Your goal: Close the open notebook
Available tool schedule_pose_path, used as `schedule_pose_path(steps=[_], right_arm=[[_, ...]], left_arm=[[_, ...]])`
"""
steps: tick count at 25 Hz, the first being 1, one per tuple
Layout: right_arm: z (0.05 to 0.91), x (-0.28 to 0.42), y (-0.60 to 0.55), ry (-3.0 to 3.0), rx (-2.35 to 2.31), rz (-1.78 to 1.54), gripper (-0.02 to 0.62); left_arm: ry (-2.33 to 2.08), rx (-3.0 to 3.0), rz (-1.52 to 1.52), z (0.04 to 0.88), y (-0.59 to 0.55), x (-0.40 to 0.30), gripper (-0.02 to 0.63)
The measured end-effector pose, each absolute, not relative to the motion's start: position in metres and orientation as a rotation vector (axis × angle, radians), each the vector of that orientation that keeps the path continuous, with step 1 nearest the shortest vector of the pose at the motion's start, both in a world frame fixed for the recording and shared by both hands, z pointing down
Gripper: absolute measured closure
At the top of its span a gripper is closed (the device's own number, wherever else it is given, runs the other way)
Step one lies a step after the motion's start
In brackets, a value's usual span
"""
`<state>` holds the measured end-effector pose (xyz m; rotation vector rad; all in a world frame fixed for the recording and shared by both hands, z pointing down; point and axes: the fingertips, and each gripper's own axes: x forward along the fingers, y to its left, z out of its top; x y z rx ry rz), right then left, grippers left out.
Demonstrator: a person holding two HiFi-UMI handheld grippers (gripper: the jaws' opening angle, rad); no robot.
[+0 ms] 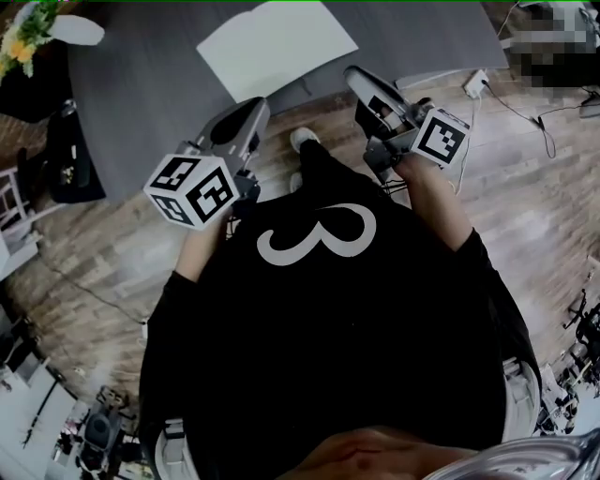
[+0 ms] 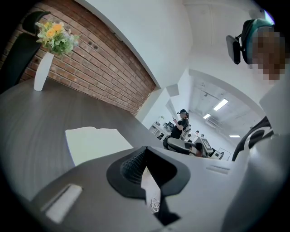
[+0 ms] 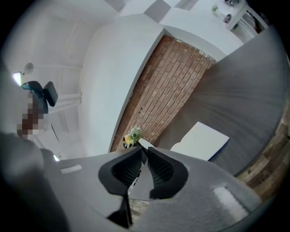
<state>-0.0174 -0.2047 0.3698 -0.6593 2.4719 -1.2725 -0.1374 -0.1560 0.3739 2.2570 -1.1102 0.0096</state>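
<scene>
The open notebook [image 1: 277, 47] lies flat on the grey table [image 1: 141, 103], white pages up, near the table's front edge. It shows again ahead of the jaws as the notebook [image 2: 97, 142] in the left gripper view and the notebook [image 3: 201, 141], with a blue cover edge, in the right gripper view. My left gripper [image 1: 255, 108] hovers at the table's edge, short of the notebook, and the left gripper [image 2: 146, 149] has its tips together with nothing between them. My right gripper [image 1: 354, 77] hangs beside the notebook's right corner. A narrow slit shows between the empty jaws of the right gripper [image 3: 145, 148].
A white vase of flowers [image 1: 33, 28] stands at the table's far left. A black chair [image 1: 56, 159] sits left of the table. A power strip and cables [image 1: 473, 84] lie on the wooden floor at the right. My shoe [image 1: 303, 139] is by the table edge.
</scene>
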Motion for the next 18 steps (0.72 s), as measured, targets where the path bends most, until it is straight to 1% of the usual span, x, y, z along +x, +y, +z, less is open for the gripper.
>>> schedule_pose_path(steps=[6, 12, 14, 16, 18], right_arm=[[0.403, -0.014, -0.231, 2.342, -0.694, -1.431, 0.490], [0.440, -0.007, -0.260, 2.203, -0.720, -1.579, 0.381], [0.451, -0.007, -0.263, 2.176, -0.741, -1.625, 0.360], [0.462, -0.006, -0.264, 2.137, -0.770, -1.680, 0.323], [0.474, -0.005, -0.266, 2.080, -0.803, -1.740, 0.323]], left_arm=[[-1.133, 2.209, 0.012, 0.384, -0.170, -0.141, 0.595], [-1.129, 2.167, 0.037, 0.401, -0.187, -0.138, 0.595], [-1.138, 2.149, 0.039, 0.406, -0.190, -0.140, 0.595], [-1.141, 2.140, 0.042, 0.408, -0.190, -0.142, 0.595], [-1.139, 2.138, 0.048, 0.409, -0.191, -0.143, 0.595]])
